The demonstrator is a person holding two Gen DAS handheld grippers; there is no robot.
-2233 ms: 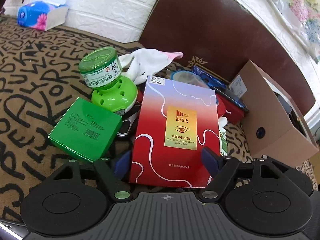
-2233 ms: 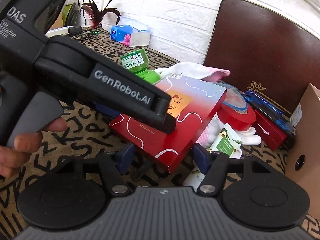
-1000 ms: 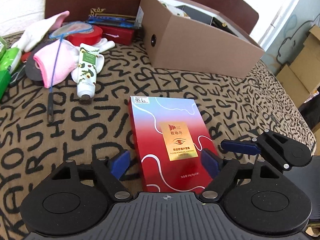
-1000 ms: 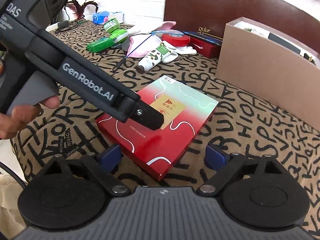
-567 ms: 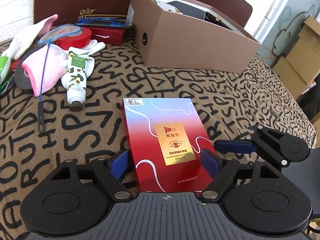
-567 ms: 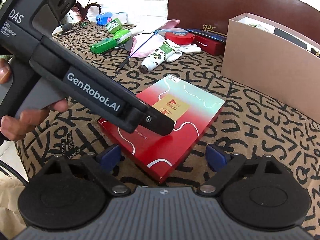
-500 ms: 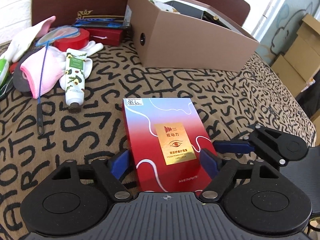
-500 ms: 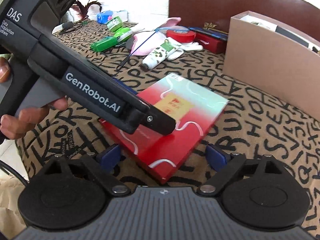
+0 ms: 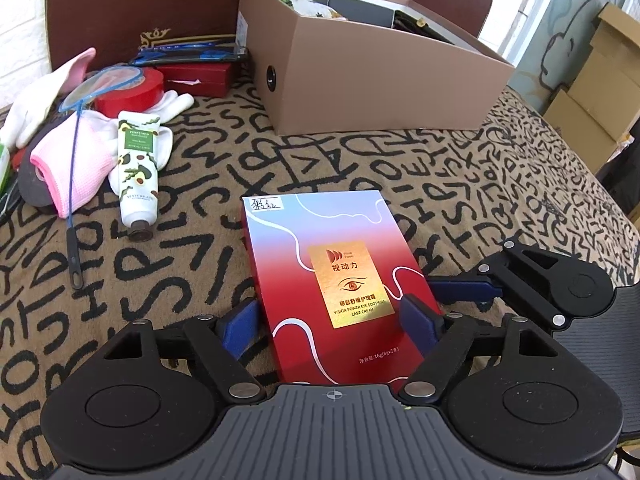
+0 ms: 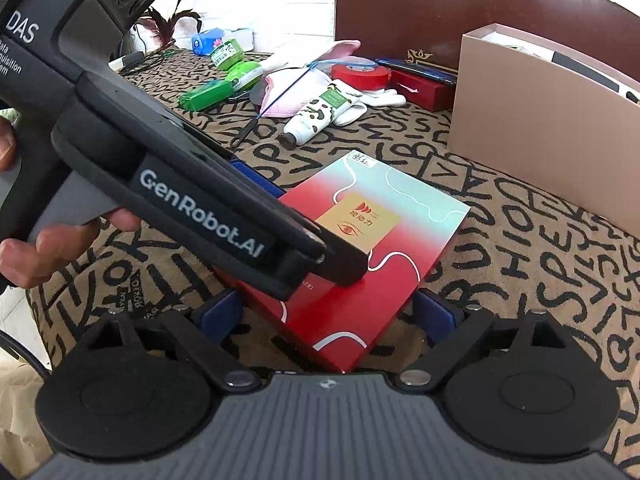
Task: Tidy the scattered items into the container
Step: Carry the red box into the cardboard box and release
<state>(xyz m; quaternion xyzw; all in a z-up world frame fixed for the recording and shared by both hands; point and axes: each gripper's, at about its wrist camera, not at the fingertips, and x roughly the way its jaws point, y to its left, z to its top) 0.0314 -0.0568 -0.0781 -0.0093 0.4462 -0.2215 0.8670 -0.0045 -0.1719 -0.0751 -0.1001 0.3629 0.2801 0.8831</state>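
Note:
My left gripper [image 9: 332, 322] is shut on the near end of a flat red and blue eye-cream box [image 9: 320, 256], held above the patterned cloth; the box also shows in the right wrist view [image 10: 384, 240]. My right gripper [image 10: 326, 316] is open, its blue pads either side of the box's near corner without touching it. The brown cardboard container [image 9: 360, 80] stands behind, open-topped with items inside; it also shows in the right wrist view [image 10: 552, 120]. The left tool body [image 10: 160, 168] hides part of the box.
Scattered at the back left: a hand-cream tube [image 9: 138, 172], pink cloth [image 9: 72, 168], a blue small net [image 9: 76, 184], red tape roll [image 9: 132, 88], a red case [image 9: 196, 76], white gloves. Green boxes [image 10: 208, 94] lie farther left. Cardboard boxes [image 9: 592, 104] stand off the bed at right.
My left gripper has carried the eye-cream box away from the clutter toward the brown container. My right gripper has followed beside it, still open.

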